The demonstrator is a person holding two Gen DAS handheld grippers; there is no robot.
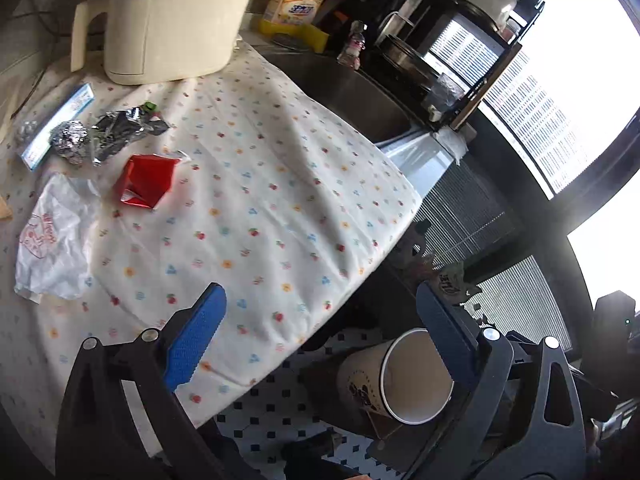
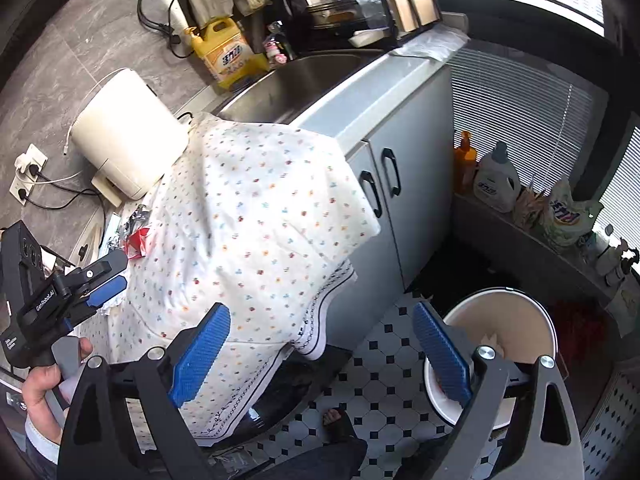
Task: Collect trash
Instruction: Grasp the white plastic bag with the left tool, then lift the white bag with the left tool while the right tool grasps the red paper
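On the flowered cloth lie a red wrapper, a crumpled foil ball, a dark shiny wrapper, a white plastic bag and a blue-white flat packet. My left gripper is open and empty above the cloth's near edge; it also shows in the right wrist view. A white bin stands on the floor and shows as a tilted cup shape in the left wrist view. My right gripper is open and empty, its right finger over the bin's rim.
A cream appliance stands at the back of the cloth. A yellow jug, a steel sink and a dish rack lie beyond. Grey cabinet doors face the tiled floor. Bottles line a ledge.
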